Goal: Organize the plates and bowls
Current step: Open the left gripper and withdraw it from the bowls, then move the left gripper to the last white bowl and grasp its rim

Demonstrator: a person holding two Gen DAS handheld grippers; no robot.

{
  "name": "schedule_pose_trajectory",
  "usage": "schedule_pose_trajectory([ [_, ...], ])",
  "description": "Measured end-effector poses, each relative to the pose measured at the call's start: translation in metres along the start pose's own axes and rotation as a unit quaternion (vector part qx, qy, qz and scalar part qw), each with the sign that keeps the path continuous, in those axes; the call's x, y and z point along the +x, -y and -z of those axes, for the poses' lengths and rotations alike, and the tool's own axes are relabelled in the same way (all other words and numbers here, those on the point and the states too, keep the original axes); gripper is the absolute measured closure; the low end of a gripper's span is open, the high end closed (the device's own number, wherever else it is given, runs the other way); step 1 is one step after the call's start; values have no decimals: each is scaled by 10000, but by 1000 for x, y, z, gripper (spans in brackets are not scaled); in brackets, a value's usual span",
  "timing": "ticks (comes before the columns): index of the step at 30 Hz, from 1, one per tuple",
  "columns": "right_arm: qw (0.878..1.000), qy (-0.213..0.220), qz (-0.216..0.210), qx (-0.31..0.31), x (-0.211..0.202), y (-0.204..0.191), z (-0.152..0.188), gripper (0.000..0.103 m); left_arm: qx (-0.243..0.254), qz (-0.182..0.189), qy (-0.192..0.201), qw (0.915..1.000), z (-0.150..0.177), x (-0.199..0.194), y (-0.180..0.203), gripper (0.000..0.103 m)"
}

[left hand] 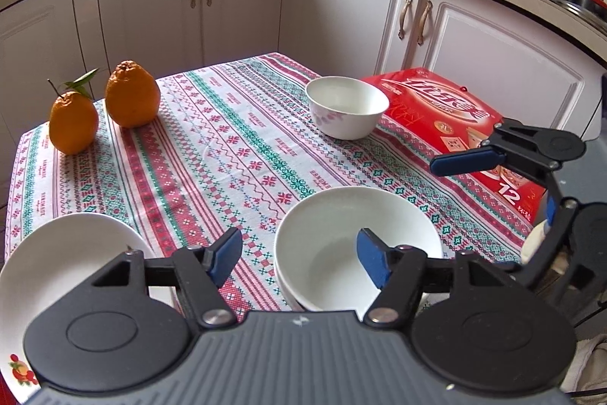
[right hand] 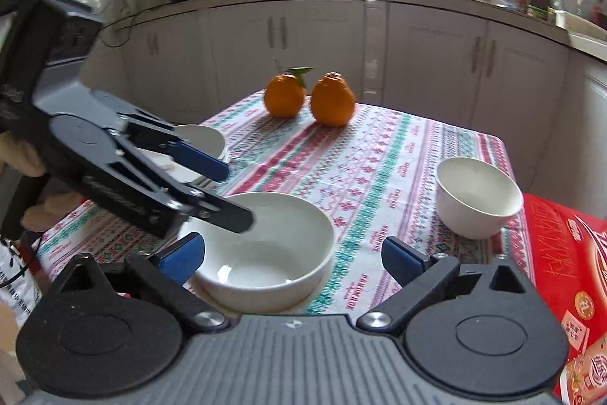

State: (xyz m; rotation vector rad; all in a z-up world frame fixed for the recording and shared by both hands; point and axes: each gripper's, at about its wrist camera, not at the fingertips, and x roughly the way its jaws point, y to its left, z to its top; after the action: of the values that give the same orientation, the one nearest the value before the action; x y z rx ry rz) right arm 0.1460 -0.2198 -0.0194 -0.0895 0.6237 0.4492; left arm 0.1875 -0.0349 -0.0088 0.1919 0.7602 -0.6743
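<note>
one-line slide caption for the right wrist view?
Both grippers open: left gripper reaches over the large white bowl, right gripper behind it.

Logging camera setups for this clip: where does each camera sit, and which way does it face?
Left wrist: on the left gripper, looking across the table at the large bowl, plate and stove-side cabinets; the right gripper enters from the right.
Right wrist: on the right gripper, facing the window; the left gripper reaches over the bowl.
Shared: large bowl, small bowl, oranges, red box.
</note>
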Motion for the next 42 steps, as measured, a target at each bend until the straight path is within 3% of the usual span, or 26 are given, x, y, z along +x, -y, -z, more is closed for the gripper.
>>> schedule_pose_trajectory([
  [6, 9999, -152, 58, 16, 6, 3, 9, 2, 58, -16, 28, 10000, -3, -3, 3, 33],
  [13, 10000, -19, 87, 6, -2, 9, 9, 0, 191, 26, 50, 9998, -14, -1, 8, 28],
  [19, 9993, 46, 351, 81, -7, 33, 8, 0, 414, 124, 36, 9991, -35, 13, 16, 23],
  [30, 9950, -125, 952, 260, 16, 93, 10, 0, 834, 384, -146, 9957, -82, 74, 29, 22],
  [42, 9939, -257, 1039, 255, 52, 131, 6, 0, 874, 710, -363, 9930, -116, 142, 20, 22],
])
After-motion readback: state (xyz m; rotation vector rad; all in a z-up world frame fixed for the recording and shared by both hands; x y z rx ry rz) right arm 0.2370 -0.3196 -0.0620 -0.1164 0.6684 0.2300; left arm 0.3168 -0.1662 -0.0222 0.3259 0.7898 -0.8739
